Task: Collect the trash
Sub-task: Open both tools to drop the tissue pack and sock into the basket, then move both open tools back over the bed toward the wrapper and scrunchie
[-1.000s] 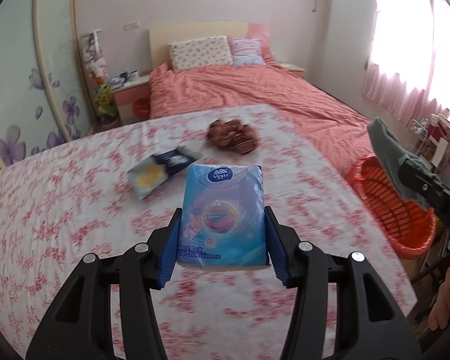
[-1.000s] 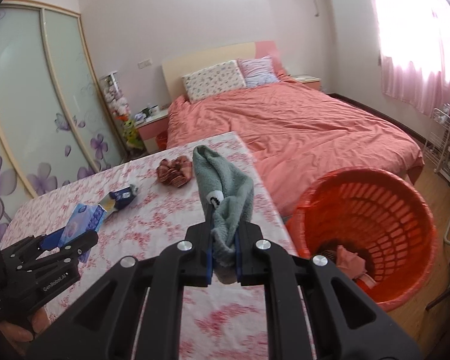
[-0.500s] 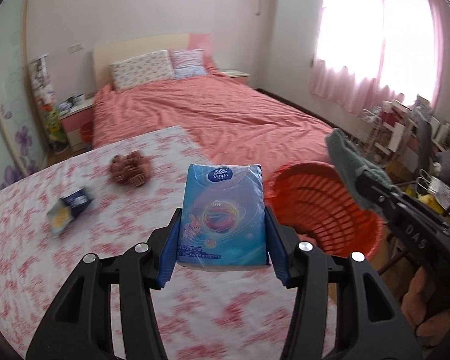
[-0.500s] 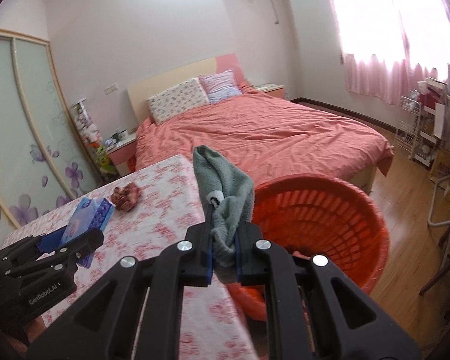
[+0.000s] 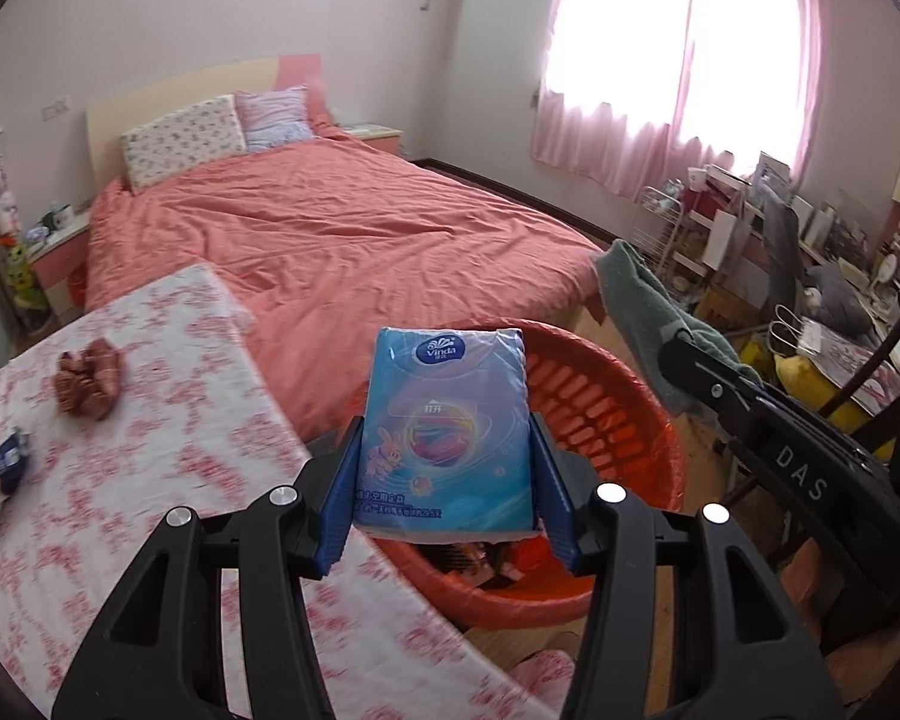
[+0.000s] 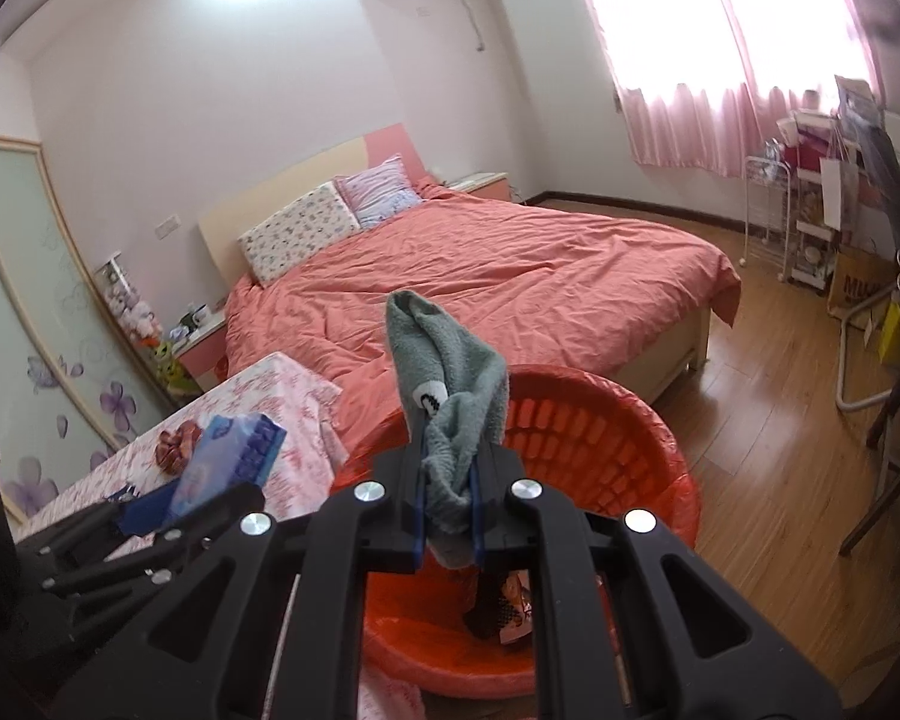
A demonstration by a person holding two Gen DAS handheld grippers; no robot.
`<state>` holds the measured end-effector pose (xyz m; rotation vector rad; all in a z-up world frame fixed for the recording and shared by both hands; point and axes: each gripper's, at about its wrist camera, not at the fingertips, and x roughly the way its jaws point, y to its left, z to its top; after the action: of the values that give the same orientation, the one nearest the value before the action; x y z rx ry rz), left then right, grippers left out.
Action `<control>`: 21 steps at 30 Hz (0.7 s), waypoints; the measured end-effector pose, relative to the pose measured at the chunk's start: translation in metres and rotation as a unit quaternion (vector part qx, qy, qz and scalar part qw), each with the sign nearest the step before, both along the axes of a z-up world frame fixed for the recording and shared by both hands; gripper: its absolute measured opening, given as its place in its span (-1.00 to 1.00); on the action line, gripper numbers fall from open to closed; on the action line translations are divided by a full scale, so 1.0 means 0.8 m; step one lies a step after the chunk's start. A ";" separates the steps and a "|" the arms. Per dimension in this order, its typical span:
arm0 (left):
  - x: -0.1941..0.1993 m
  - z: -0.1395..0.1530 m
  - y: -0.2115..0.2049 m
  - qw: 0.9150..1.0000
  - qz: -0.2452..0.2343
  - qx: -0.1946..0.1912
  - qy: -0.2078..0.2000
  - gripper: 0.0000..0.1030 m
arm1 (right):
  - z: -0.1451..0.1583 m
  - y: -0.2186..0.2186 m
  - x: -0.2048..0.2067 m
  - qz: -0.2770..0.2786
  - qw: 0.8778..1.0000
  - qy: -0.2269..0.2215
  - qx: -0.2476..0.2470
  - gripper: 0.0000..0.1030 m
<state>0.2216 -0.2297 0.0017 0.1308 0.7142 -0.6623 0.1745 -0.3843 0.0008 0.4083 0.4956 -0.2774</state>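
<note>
My left gripper is shut on a blue tissue pack, held over the near rim of an orange basket. My right gripper is shut on a grey-green sock, held above the same orange basket. Wrappers lie in the basket's bottom. In the left wrist view the sock and the right gripper show at the right. In the right wrist view the tissue pack shows at the left.
A table with a pink floral cloth stands left of the basket, bearing a brown scrunchie and a dark blue wrapper. A bed with a salmon cover lies beyond. Cluttered shelves line the right wall.
Both grippers have swung right from over the table to above the orange basket, each still holding its item.
</note>
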 end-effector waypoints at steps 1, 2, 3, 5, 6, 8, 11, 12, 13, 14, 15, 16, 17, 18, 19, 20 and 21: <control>0.000 -0.002 -0.006 1.000 -0.003 0.000 0.001 0.02 | -0.003 -0.007 0.002 -0.002 1.000 0.000 0.006 -0.78; 0.003 -0.005 -0.011 1.000 -0.007 0.001 0.003 0.02 | -0.006 -0.011 0.004 -0.003 1.000 0.000 0.009 -0.78; 0.003 -0.008 -0.017 1.000 -0.010 0.002 0.006 0.03 | -0.009 -0.018 0.006 -0.005 1.000 0.000 0.013 -0.78; 0.008 -0.015 -0.023 1.000 -0.012 0.006 0.011 0.03 | -0.015 -0.027 0.012 -0.007 1.000 0.001 0.019 -0.67; 0.010 -0.020 -0.025 1.000 -0.008 0.012 0.011 0.08 | -0.019 -0.032 0.016 -0.006 1.000 0.003 0.022 -0.64; 0.016 -0.030 -0.027 1.000 -0.002 0.021 0.016 0.22 | -0.026 -0.038 0.023 -0.004 1.000 0.005 0.026 -0.41; 0.022 -0.042 -0.015 0.999 0.017 0.033 0.026 0.36 | -0.036 -0.037 0.031 -0.003 1.000 0.012 0.022 -0.18; 0.024 -0.044 -0.011 0.999 0.022 0.035 0.029 0.37 | -0.039 -0.036 0.032 -0.003 1.000 0.015 0.021 -0.18; 0.026 -0.046 -0.007 0.998 0.028 0.038 0.032 0.37 | -0.043 -0.035 0.033 -0.002 1.000 0.018 0.020 -0.13; 0.027 -0.048 0.002 0.998 0.036 0.041 0.034 0.39 | -0.045 -0.033 0.034 -0.002 1.000 0.021 0.020 -0.07; 0.028 -0.049 0.011 0.997 0.045 0.047 0.032 0.42 | -0.048 -0.031 0.034 -0.002 1.000 0.024 0.017 -0.04; 0.028 -0.050 0.019 0.997 0.054 0.052 0.029 0.43 | -0.050 -0.028 0.034 -0.001 1.000 0.026 0.014 0.02; 0.029 -0.051 0.034 0.996 0.068 0.058 0.025 0.44 | -0.051 -0.022 0.034 0.001 1.000 0.029 0.010 0.07; 0.031 -0.051 0.043 0.995 0.076 0.060 0.025 0.44 | -0.052 -0.016 0.034 0.002 0.999 0.032 0.006 0.09; 0.032 -0.052 0.054 0.994 0.085 0.062 0.025 0.45 | -0.053 -0.009 0.035 0.004 0.999 0.036 -0.001 0.17; 0.033 -0.053 0.069 0.993 0.097 0.065 0.025 0.46 | -0.054 -0.002 0.035 0.006 0.999 0.038 -0.007 0.26; 0.034 -0.054 0.086 0.991 0.112 0.069 0.023 0.48 | -0.055 0.006 0.035 0.008 0.999 0.039 -0.014 0.29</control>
<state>0.2492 -0.1610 -0.0413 0.1611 0.8066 -0.4025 0.2027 -0.3794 -0.0429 0.3663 0.5712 -0.2864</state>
